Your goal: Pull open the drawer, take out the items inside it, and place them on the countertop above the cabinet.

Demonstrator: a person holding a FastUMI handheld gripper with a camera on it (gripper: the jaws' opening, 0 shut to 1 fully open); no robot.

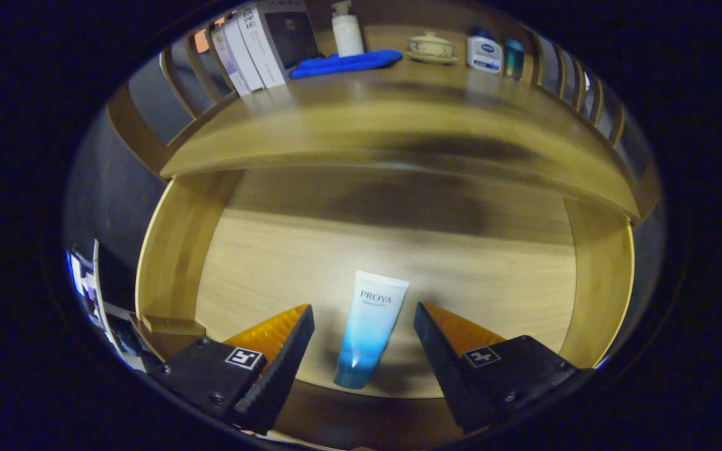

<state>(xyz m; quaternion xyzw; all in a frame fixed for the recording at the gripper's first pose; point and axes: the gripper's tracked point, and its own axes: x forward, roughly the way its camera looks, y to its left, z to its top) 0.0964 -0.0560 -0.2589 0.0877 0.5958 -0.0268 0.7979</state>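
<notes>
Gripper [364, 319] fingers spread wide, astride a white-and-blue tube [368, 329] (untouched, flat on the open drawer [261, 250] floor); countertop [361, 125] lies beyond.

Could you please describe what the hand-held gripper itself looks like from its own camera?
The hand-held gripper has two wedge-shaped fingers that taper to narrow tips, with ribbed inner faces. Each sits on a dark blocky mount fixed with small screws, and each mount carries a small square black-and-white marker on top. No cables are visible.
</notes>
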